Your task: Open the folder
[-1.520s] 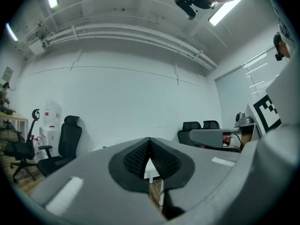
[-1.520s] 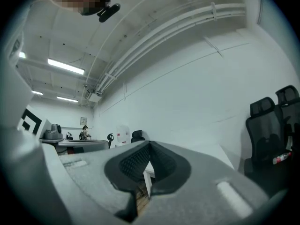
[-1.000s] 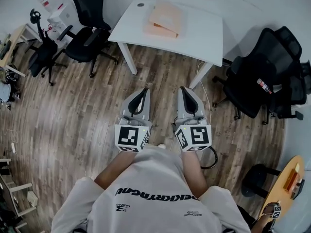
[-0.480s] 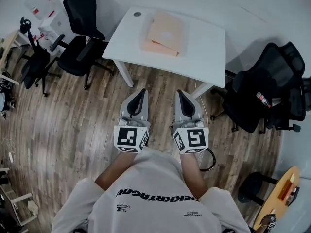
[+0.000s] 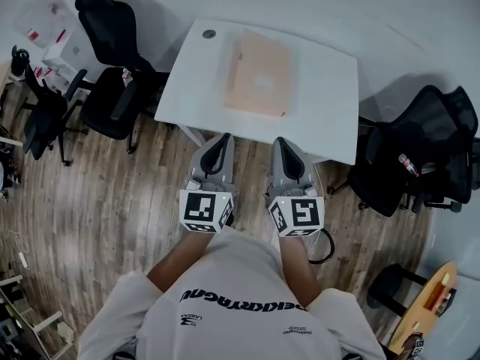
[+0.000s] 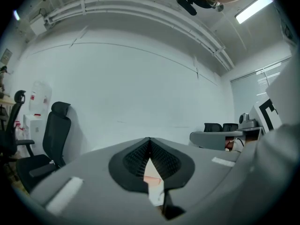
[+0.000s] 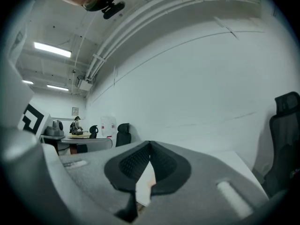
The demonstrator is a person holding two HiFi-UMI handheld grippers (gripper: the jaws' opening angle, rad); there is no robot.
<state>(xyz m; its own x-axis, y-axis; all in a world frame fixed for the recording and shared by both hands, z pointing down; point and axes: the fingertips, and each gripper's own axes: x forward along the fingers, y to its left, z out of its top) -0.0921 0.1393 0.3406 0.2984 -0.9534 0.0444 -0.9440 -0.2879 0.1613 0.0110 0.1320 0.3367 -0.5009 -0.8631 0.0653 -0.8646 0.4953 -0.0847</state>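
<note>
A closed peach folder (image 5: 259,73) lies flat in the middle of a white table (image 5: 330,118). Both grippers are held level and side by side in front of the person, their tips over the table's near edge and short of the folder. The left gripper (image 5: 223,138) is shut with nothing in it. The right gripper (image 5: 279,140) is shut and empty too. In the left gripper view the dark pads (image 6: 161,161) meet, and a sliver of the folder (image 6: 151,173) shows below them. The right gripper view shows its pads (image 7: 161,163) closed over a strip of the table (image 7: 146,184).
Black office chairs stand left of the table (image 5: 112,88) and right of it (image 5: 420,141). A small dark round object (image 5: 208,34) sits at the table's far left corner. A cable loop (image 5: 324,247) lies on the wood floor. A round wooden table (image 5: 427,295) is at the lower right.
The person has walked toward the table: table and folder now sit closer and larger, and both shut grippers have come from over the floor to the table's near edge.
</note>
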